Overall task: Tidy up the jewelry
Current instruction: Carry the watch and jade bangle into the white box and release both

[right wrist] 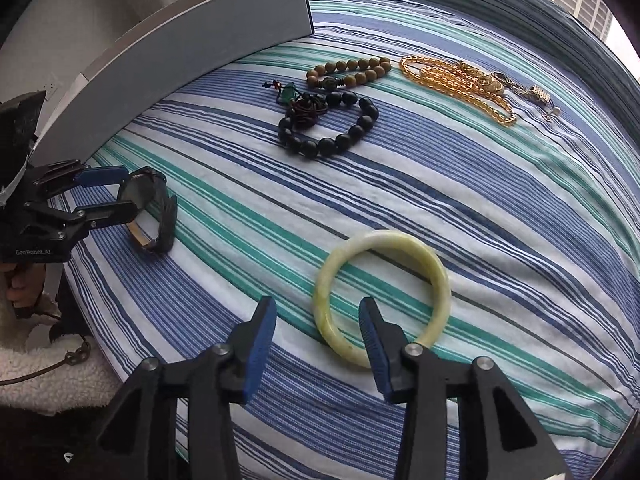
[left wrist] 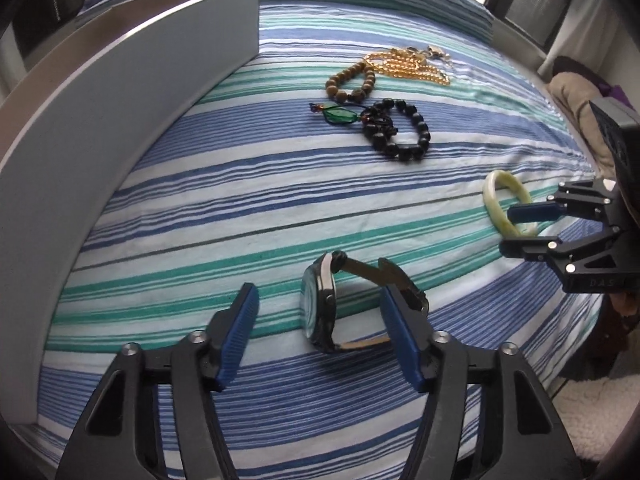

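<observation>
I have both tools down on the striped bed [right wrist: 500,208], and little of the sorting looks done. Every piece I can see lies loose on the cover, and none that I can see has gone into the grey box [left wrist: 132,92] at ten o'clock.

My left tool [left wrist: 320,312] is released, with its jaws either side of the wristwatch [left wrist: 320,312] and neither pad pressing on it. The watch stands on edge, dark case, pale dial, brown strap looped out toward three o'clock. My right tool [right wrist: 318,320] is released too. One finger sits inside the pale green bangle [right wrist: 436,272], the other outside at nine o'clock, so the rim lies between them, not pinched. The bangle lies flat, smooth and glossy, mottled yellow-green.

Further out at twelve o'clock are a black bead bracelet [right wrist: 360,124], a brown bead bracelet [right wrist: 352,66], a green pendant [left wrist: 340,115] and a tangle of gold chain [right wrist: 460,80], all untouched.
</observation>
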`<state>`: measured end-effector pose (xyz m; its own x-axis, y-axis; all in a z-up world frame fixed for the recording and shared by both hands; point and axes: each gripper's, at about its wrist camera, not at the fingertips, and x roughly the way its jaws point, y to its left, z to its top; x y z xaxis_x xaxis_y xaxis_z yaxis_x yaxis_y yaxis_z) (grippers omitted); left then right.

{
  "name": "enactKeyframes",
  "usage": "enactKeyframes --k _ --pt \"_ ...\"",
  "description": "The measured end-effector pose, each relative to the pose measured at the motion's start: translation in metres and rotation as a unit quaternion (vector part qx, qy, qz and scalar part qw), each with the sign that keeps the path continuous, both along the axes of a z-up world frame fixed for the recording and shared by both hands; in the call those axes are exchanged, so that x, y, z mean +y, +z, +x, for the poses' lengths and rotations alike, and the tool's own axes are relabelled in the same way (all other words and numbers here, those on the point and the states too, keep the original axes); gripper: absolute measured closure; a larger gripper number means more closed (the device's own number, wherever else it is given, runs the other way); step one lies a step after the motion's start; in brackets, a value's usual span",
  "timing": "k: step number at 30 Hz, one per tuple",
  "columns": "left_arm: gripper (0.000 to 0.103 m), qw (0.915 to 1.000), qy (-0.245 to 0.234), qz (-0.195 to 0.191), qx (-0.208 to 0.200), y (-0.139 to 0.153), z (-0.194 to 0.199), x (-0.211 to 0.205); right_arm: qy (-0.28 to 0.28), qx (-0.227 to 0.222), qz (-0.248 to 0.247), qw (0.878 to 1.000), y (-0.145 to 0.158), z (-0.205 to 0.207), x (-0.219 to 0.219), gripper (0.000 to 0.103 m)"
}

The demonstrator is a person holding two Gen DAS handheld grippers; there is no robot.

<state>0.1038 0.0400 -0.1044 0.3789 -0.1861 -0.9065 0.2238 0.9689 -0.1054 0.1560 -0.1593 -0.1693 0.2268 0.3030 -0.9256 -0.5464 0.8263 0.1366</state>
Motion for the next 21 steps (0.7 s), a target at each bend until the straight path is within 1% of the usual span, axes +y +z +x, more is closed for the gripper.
enactKeyframes --k 1,2,3,4,5,6,7,8,10,13,16,18,21 --pt "0.069 0.9999 -0.006 0.009 0.004 -0.002 0.002 -0.004 0.002 -0.002 -0.006 1.0 -0.002 0.0 0.003 0.059" --pt "0.088 0.9997 -0.006 0.022 0.009 -0.006 0.003 -0.007 0.007 -0.003 -0.01 1.0 -0.004 0.0 0.007 0.059" --pt "0.092 0.9995 -0.005 0.031 0.007 -0.007 0.003 -0.008 0.011 -0.005 -0.015 1.0 -0.006 -0.001 0.009 0.059" --pt "0.094 0.9994 -0.005 0.034 0.005 -0.007 0.002 -0.008 0.016 -0.013 -0.022 1.0 -0.005 -0.003 0.012 0.065" --pt "0.095 0.9996 -0.004 0.025 0.009 -0.006 0.001 -0.005 0.02 -0.022 -0.035 0.999 -0.005 -0.004 0.014 0.087" --pt "0.095 0.9999 -0.001 0.009 0.015 -0.005 0.0 -0.002 0.022 -0.021 -0.036 0.999 -0.005 -0.004 0.014 0.093" --pt "0.095 0.9999 0.004 -0.004 0.015 -0.002 -0.002 0.001 0.017 -0.013 -0.026 0.999 -0.004 -0.003 0.012 0.093" --pt "0.095 0.9999 0.008 -0.007 0.011 0.003 -0.004 0.004 0.013 -0.01 -0.02 1.0 -0.003 -0.002 0.01 0.093" --pt "0.095 0.9998 0.017 -0.012 -0.003 0.016 -0.009 0.012 0.007 -0.015 -0.012 1.0 0.005 -0.002 0.007 0.093" --pt "0.095 0.9987 0.034 -0.031 -0.024 0.044 -0.012 0.033 -0.009 -0.016 0.03 0.999 0.028 0.001 0.002 0.093" --pt "0.095 0.9958 0.06 -0.033 -0.061 0.079 -0.012 0.065 -0.008 -0.047 0.055 0.997 0.063 0.008 0.011 0.093" --pt "0.095 0.9919 0.092 -0.028 -0.083 0.101 -0.008 0.093 0.001 -0.073 0.074 0.995 0.092 0.017 0.023 0.093" --pt "0.095 0.9815 0.155 -0.012 -0.111 0.121 0.001 0.145 0.034 -0.118 0.099 0.988 0.134 0.035 0.064 0.093"
